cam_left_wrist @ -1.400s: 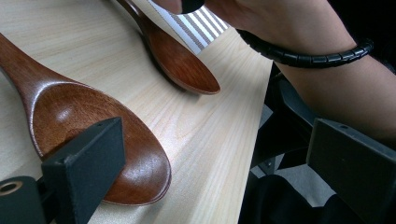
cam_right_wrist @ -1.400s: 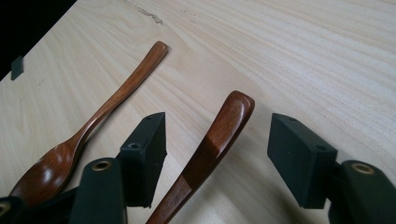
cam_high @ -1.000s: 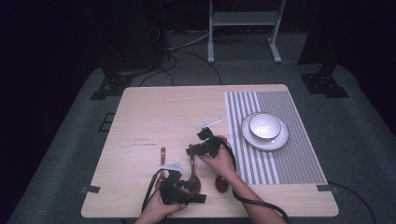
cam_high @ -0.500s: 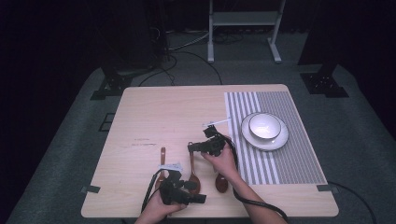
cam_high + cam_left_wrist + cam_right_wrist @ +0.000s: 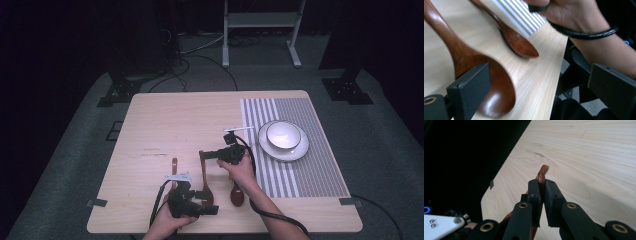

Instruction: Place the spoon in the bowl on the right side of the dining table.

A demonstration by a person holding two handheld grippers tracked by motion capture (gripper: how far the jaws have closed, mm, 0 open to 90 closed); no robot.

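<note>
A pale wooden table stands on grey carpet in a dark room, with a striped mat on its right part bearing a white bowl on a plate. Three glossy brown wooden spoons lie left of the mat. The right gripper has just been closing and now pinches the handle of the middle spoon. The left gripper stands wide open around that spoon's bowl, blurred here; the spoon's handle is hidden below the right jaws.

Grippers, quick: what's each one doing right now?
Left gripper: open, fingers apart over a spoon's bowl, not gripping it.
Right gripper: just closed, shut on the middle spoon's handle.
</note>
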